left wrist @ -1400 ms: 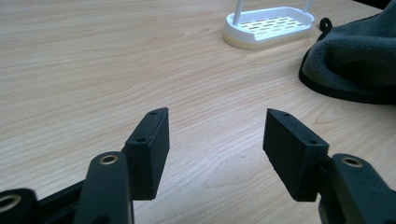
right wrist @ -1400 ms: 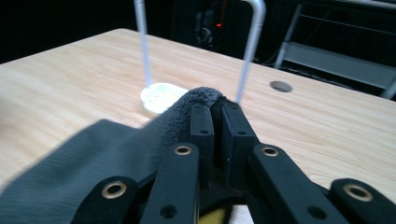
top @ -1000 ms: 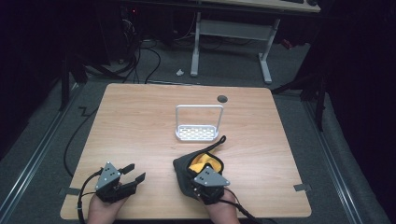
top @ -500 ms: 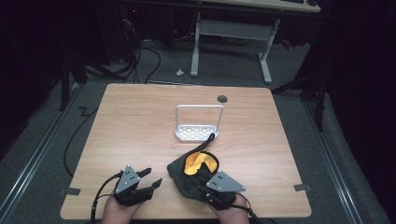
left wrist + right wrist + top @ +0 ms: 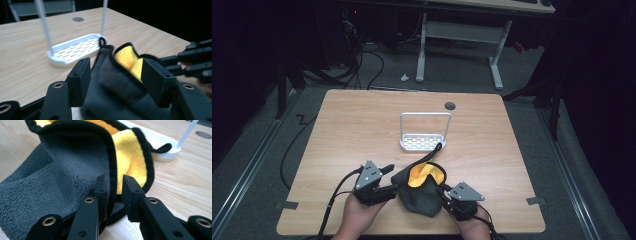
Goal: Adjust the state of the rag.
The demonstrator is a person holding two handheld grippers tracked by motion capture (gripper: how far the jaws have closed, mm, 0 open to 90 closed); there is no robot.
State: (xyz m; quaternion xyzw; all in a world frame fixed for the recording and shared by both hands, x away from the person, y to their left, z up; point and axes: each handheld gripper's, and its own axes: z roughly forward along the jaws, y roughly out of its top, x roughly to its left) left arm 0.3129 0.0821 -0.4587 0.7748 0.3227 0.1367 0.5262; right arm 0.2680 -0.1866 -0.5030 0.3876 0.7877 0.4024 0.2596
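Table (image 5: 362, 125): light wood top, largest item; its near edge is cut off at the bottom of the high view, along with both forearms. A small dark round hole (image 5: 450, 106) sits far beyond both sets of jaws.

Cloth (image 5: 422, 195): grey fleece with a yellow inner face and black edging, bunched in a heap between the two grippers near the table's front edge. Its black hanging loop (image 5: 438, 149) reaches away from the jaws and touches the near rim of the white rack (image 5: 424, 142), a slotted white tray with a tall wire hoop standing just past the cloth. In the left gripper view the top of the hoop is cut off by the frame.

Left gripper (image 5: 113, 75): jaws spread wide apart, one on each side of the cloth's grey bulk. Cloth fills the gap between them; whether the pads press on the fleece cannot be told. The near cloth is blurred. The left hand (image 5: 357, 215) grips from below, the gripper angled toward the cloth's left side.

Right gripper (image 5: 115, 187): jaws close together, only a narrow gap, with the black-edged hem of the cloth running between them. They look clamped on that hem; the contact at the pads is partly hidden by the fold. The right hand (image 5: 472, 225) is mostly cut off at the frame bottom.

Grey three-cornered plates top both grippers. No readable writing or labels on anything.
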